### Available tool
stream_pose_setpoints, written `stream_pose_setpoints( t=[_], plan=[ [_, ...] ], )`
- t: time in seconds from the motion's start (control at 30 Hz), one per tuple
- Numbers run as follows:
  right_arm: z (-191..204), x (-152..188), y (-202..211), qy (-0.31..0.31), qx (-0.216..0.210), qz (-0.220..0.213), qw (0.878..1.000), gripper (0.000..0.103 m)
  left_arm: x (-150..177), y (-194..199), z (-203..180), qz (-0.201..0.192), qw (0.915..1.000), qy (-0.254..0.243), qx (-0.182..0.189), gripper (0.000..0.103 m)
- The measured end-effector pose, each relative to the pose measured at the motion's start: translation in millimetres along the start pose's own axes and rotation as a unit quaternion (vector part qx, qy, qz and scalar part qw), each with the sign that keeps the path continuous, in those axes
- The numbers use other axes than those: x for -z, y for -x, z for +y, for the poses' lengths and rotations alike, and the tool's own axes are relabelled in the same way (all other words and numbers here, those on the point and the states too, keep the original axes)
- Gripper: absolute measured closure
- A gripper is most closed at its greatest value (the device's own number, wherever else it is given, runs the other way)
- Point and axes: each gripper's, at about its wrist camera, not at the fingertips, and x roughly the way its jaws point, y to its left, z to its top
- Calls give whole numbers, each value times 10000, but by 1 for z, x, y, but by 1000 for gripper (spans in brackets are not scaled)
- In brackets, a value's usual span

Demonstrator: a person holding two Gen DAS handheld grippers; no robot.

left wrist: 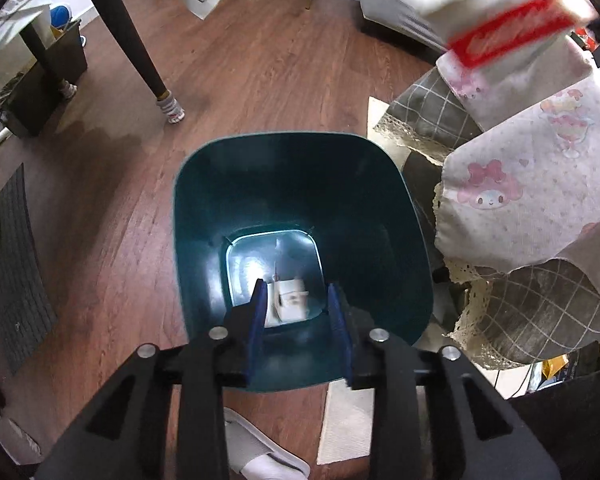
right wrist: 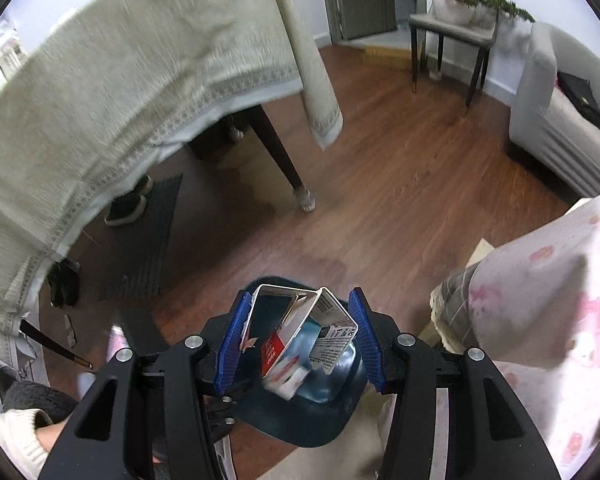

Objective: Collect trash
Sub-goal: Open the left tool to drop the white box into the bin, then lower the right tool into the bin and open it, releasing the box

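While the dark green bin [left wrist: 300, 232] stands on the brown wooden floor [left wrist: 240, 80] beside a cloth-covered table [right wrist: 100, 92], the left gripper [left wrist: 298, 296] hangs over it, jaws apart and empty. The right gripper [right wrist: 300, 336] clamps an opened carton [right wrist: 304, 336] above the bin; white trash [left wrist: 290, 300] lies inside.

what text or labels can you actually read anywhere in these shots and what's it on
No text reads clearly enough to quote.
Carton held between the right gripper's fingers: black print on a white panel, too small and blurred to read.
The same carton's red panel: white markings, unreadable.
Red and white item at the top of the left wrist view: white lettering, motion-blurred.
Scrap inside the green bin: small markings, illegible.
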Motion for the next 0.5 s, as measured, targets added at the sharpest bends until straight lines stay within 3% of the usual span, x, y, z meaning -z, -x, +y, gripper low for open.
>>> stream_pose_setpoints(
  t=[0.13, 0.5],
  plan=[
    [6, 2, -19, -1, 33, 158, 9999, 52, 0, 17, 8, -219, 9997, 45, 44, 62],
    [10, 15, -71, -28, 171, 700, 9974, 52, -2, 83, 13, -1058, 9944, 46, -31, 60]
  ],
)
